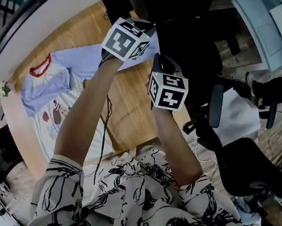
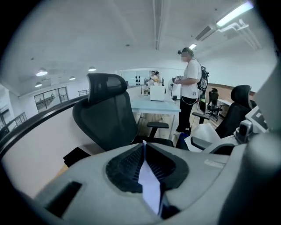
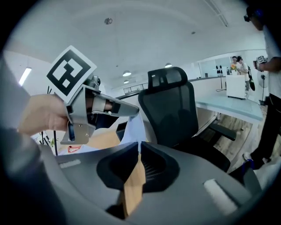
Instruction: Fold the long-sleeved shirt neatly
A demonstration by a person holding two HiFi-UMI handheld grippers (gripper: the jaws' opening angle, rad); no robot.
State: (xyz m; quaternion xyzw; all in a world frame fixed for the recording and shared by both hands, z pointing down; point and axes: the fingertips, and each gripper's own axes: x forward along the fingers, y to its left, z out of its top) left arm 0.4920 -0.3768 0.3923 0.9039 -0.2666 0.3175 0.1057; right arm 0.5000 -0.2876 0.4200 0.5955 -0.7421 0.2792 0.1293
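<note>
On the wooden table the lavender long-sleeved shirt lies mostly spread out. Its red-trimmed collar is at the left of the head view, and the end away from the collar is drawn up off the wood to the two raised tongs.

The left gripper has its jaws together on a strip of the pale cloth, which fills the slit between the ribbed pads. The right gripper is closed as well. In its own view the cloth meets only the very tips, and the lower slit shows table wood, so I judge its bite to be shallow.

The step in hand looks like carrying this lifted edge over toward the collar to make a fold. To do it well:

- Keep the two pinch points at the same height and far enough apart that the edge between them runs straight rather than sagging.
- Move both hands together in one arc, low enough that the part resting on the table is not dragged or bunched.
- Lay the edge down square to the sides of the shirt.
- Let the cloth settle flat before parting either pair of jaws.
- Watch the right side, since a quick tug could pull its thin hold free.

Beyond the table stands a black mesh office chair. Farther off, a person stands by a pale desk.
</note>
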